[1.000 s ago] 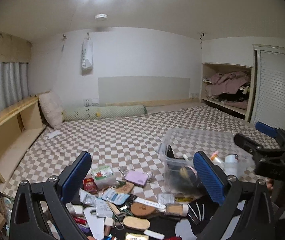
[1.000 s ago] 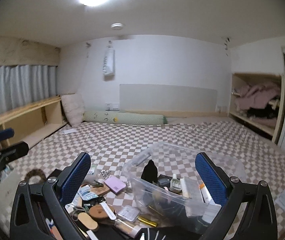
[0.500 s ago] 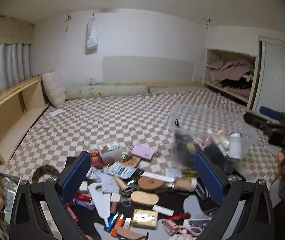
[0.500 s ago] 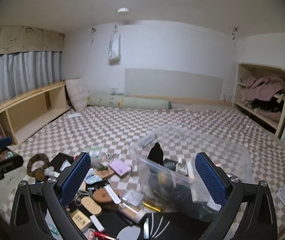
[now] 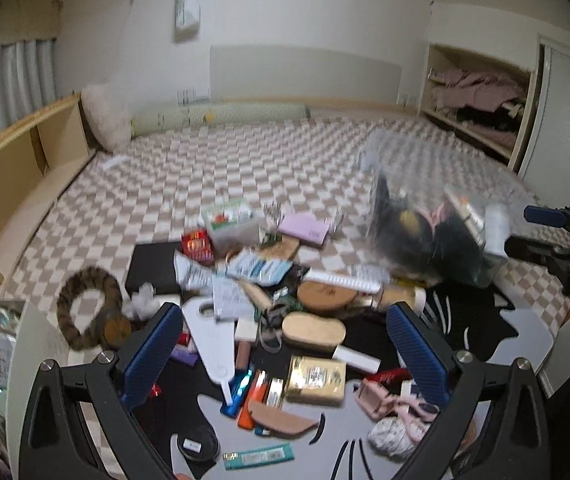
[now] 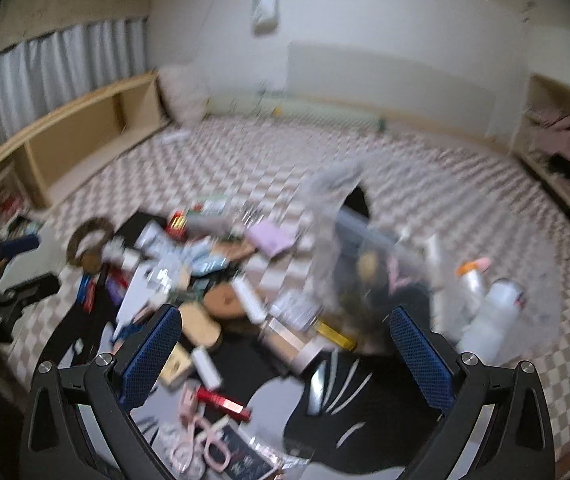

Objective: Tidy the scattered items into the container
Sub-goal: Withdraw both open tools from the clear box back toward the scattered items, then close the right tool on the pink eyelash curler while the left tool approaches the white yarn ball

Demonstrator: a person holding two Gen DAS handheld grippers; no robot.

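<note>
A clear plastic container [image 5: 429,220] with several items inside stands on the checkered floor, right of a pile of scattered small items [image 5: 285,320]; it also shows blurred in the right wrist view [image 6: 385,264]. My left gripper [image 5: 285,360] is open and empty, hovering above the pile near a gold box [image 5: 316,380] and a tan oval case [image 5: 313,330]. My right gripper [image 6: 285,360] is open and empty above the pile's right side, beside the container. The right gripper also appears at the right edge of the left wrist view [image 5: 557,240].
A furry brown ring [image 5: 85,308] lies left of the pile. A black and white cat-face mat [image 6: 345,412] lies under the items. A low wooden shelf [image 5: 13,172] runs along the left wall; a closet with clothes [image 5: 481,96] is at the far right.
Both grippers have tilted downward and moved toward the pile, so more of the scattered items are in view. Both stay open and empty.
</note>
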